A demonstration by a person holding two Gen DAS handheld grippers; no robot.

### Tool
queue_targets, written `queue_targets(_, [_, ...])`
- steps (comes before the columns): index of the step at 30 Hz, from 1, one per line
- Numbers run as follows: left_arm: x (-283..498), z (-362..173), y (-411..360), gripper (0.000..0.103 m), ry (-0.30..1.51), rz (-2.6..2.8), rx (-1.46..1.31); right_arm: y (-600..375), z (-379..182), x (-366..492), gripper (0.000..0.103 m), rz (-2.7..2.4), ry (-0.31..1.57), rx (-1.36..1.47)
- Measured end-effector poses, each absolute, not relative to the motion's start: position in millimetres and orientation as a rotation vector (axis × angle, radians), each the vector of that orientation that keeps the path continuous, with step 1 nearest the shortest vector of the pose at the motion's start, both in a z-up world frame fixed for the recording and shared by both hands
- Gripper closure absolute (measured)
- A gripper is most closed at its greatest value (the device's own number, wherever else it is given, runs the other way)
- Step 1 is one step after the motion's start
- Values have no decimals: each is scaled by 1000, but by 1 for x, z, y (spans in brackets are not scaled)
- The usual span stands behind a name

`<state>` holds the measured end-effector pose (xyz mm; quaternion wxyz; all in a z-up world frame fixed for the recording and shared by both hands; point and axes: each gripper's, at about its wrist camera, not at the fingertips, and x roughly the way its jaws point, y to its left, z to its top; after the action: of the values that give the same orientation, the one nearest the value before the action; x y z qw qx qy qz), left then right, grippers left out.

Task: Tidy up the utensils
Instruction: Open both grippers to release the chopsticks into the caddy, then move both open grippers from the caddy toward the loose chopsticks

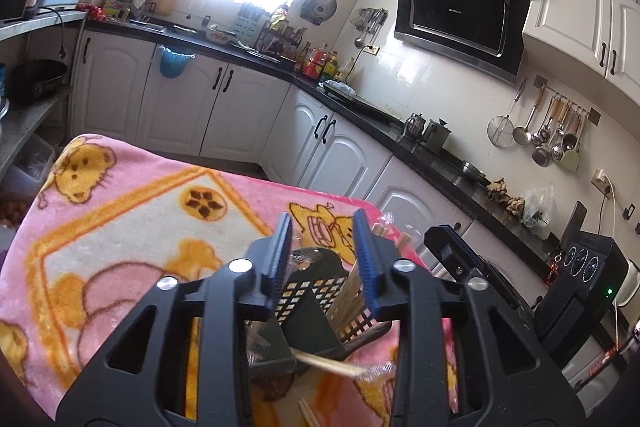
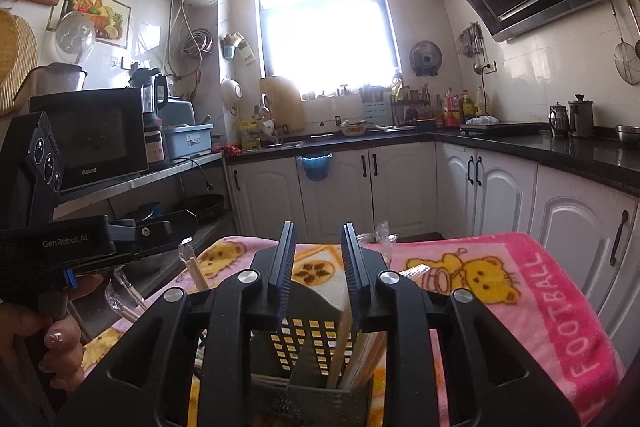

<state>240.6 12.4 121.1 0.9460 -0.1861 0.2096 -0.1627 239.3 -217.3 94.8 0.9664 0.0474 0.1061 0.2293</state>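
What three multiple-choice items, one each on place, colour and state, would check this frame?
1. Where does the black utensil basket stand?
A. on the pink blanket
B. on the black counter
C. in the sink

2. What colour are the gripper pads?
A. red
B. blue
C. white

3. How do the right gripper jaws stand?
A. shut on a spoon
B. apart, gripping nothing
C. out of view

Key: A, blanket shows around the basket; B, blue ridged pads; B, a clear gap shows between the pads.

Backlit window (image 2: 328, 27) above white kitchen cabinets (image 2: 404, 183)
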Motion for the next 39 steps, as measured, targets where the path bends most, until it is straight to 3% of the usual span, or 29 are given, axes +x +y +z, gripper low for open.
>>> queue_targets(13, [214, 127, 11, 32, 435, -335, -339, -236, 96, 217, 63, 450, 309, 117])
queue_targets(22, [192, 132, 9, 12, 426, -344, -315, -246, 101, 199, 53, 451, 348, 116])
queue_targets(39, [163, 114, 2, 11, 467, -350, -288, -261, 82, 175, 47, 437, 443, 91])
